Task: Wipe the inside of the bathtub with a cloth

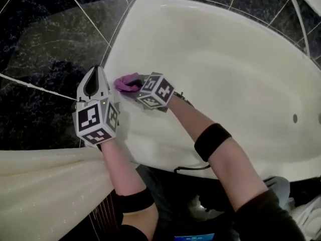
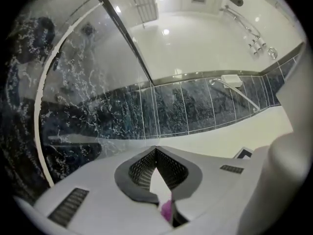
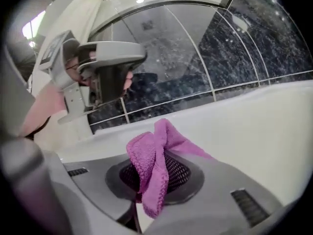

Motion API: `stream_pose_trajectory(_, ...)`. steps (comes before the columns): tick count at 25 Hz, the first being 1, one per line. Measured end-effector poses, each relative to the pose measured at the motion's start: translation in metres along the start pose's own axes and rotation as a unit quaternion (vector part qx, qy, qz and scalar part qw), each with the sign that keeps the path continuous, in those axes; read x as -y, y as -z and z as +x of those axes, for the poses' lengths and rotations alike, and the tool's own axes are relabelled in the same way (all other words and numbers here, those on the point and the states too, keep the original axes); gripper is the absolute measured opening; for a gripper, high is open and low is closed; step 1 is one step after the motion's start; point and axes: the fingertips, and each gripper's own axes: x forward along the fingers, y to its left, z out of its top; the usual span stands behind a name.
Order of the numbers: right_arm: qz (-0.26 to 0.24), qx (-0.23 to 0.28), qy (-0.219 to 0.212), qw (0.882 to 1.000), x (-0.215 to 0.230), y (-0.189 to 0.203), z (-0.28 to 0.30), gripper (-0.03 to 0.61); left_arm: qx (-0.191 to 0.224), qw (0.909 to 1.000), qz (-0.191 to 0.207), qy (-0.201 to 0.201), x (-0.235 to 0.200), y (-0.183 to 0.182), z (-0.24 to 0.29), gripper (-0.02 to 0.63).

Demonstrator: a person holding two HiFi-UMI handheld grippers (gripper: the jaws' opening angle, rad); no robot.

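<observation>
The white bathtub point(image 1: 225, 59) fills the middle and right of the head view. My right gripper point(image 1: 136, 87) is shut on a pink cloth point(image 1: 126, 82) and holds it against the tub's inner wall near the left rim. In the right gripper view the cloth point(image 3: 152, 166) hangs bunched over the shut jaws, with the tub wall point(image 3: 254, 131) just beyond. My left gripper point(image 1: 97, 70) hovers just left of the cloth, over the tub's rim, with its jaws shut and nothing between them. In its own view the left gripper point(image 2: 155, 150) points at the tiled wall, and a bit of pink cloth point(image 2: 167, 209) shows below.
Dark marbled tiles point(image 1: 45, 49) surround the tub on the left and far side. A cream shower curtain point(image 1: 40, 185) hangs at the lower left. A small round fitting point(image 1: 295, 118) sits on the tub's right wall. A chrome grab rail point(image 2: 239, 92) is mounted on the tiles.
</observation>
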Motion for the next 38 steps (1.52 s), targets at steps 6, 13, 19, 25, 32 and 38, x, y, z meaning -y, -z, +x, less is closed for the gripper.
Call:
stream_pose_trajectory(6, -0.013, -0.02, -0.124, 0.992, -0.076, 0.015, 0.0, 0.086, -0.017, 0.9997, 0.015, 0.011, 0.002, 0.003, 0.0, 0.0)
stream_pose_trajectory(13, -0.027, -0.062, -0.204, 0.977, -0.116, 0.046, -0.025, 0.087, -0.025, 0.9985, 0.032, 0.036, 0.014, 0.006, 0.002, 0.0)
stream_pose_trajectory(19, -0.051, -0.126, -0.251, 0.958, -0.135, 0.082, -0.061, 0.084, -0.027, 0.997, 0.054, 0.049, 0.028, 0.009, 0.01, 0.0)
stream_pose_trajectory(25, -0.038, -0.135, -0.262, 0.955, -0.13, 0.098, -0.085, 0.083, -0.014, 0.9968, 0.049, 0.062, 0.038, 0.008, 0.028, 0.0)
stream_pose_trajectory(32, 0.002, -0.017, -0.091, 0.996, -0.038, 0.08, -0.112, 0.084, -0.013, 0.9929, 0.065, 0.098, 0.071, 0.017, 0.062, 0.0)
stream_pose_trajectory(38, 0.066, 0.064, 0.182, 0.979, 0.148, 0.054, -0.205, 0.086, 0.002, 0.9887, 0.06, 0.138, 0.097, 0.031, 0.111, 0.0)
